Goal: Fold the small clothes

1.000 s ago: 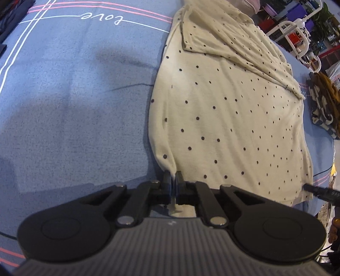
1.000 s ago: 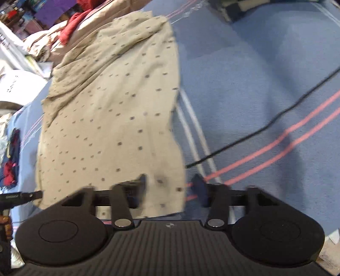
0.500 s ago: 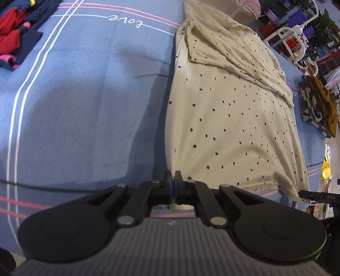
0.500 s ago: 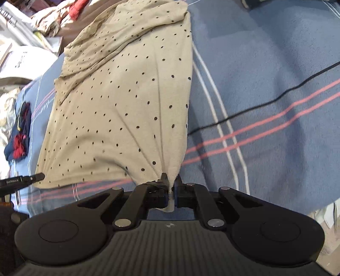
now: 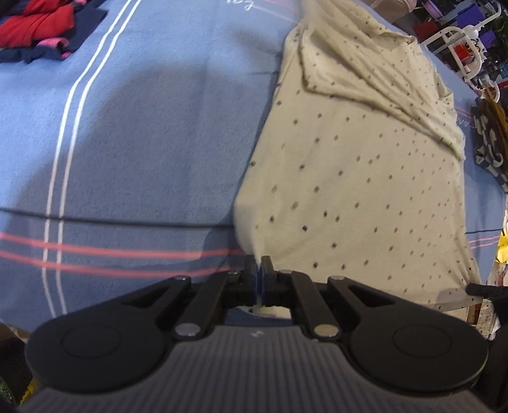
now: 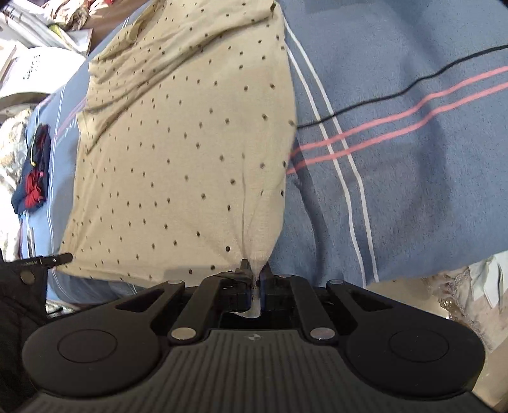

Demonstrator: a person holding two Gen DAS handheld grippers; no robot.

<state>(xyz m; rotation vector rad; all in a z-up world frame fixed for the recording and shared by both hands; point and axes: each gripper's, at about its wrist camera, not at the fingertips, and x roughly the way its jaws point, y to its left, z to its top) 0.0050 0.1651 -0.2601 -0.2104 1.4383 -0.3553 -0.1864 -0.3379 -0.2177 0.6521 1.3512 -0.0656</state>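
On the blue blanket [image 5: 152, 136] lies a cream garment with small dark dots [image 5: 358, 178], spread almost flat, with its far end folded over in loose wrinkles. Its near hem is lifted a little at both corners. The left gripper [image 5: 257, 275] has its jaws pressed together on the near left corner of the cloth, and a small bit of the fabric comes out behind the pads. The right gripper [image 6: 256, 277] is closed in the same way on the near right corner, where the cloth is drawn into a narrow pleat between the fingers. In the right wrist view the tip of the left gripper shows at the other corner of the hem. The blanket has thin white lines and two pink stripes which cross each other, and a thin black cable [image 6: 397, 95] lies over it to the right of the garment. Further to the left, well apart from the garment, rests a small pile of red and navy clothes [image 5: 44, 28]. At the right edge a dark patterned cloth [image 5: 490, 136] lies near the garment.
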